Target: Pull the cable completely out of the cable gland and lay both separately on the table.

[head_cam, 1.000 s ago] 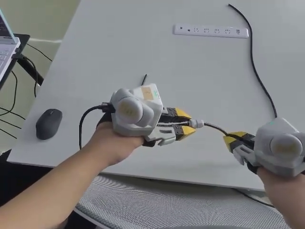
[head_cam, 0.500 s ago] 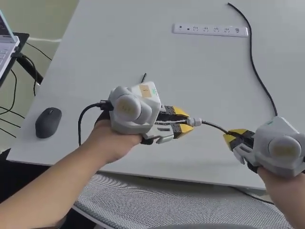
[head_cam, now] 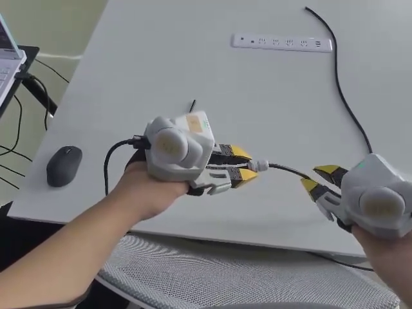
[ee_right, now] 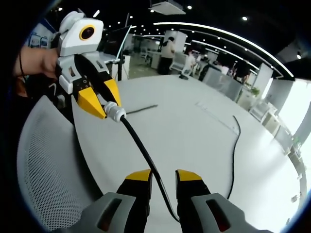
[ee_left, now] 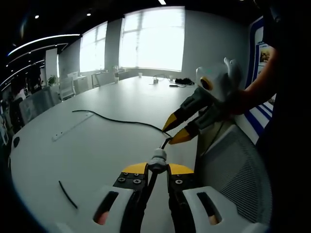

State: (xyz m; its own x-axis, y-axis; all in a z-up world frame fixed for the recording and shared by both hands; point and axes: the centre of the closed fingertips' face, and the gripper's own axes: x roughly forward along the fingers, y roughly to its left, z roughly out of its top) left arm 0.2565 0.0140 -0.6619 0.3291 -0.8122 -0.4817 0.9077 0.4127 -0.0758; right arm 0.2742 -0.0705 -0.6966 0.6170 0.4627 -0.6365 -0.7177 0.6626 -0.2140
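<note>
mid-pull: the left gripper (head_cam: 248, 165) is clamped on the cable gland (head_cam: 261, 166) over the table (head_cam: 193, 64) edge; the cable (head_cam: 288, 171) runs from it between the right gripper (head_cam: 320, 178) jaws, parted and holding nothing; next, pinch the cable near the gland and draw straight away.

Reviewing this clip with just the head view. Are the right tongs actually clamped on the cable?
Observer: No. The right gripper view shows the right gripper open, with the black cable passing through the gap between its tongs.
Operator: And the left side?
Observer: In the left gripper view the left gripper is shut on the white cable gland, right at the tong tips.
Operator: Is the cable out?
Observer: No. There it runs on behind the gland, back between the left tongs.
</note>
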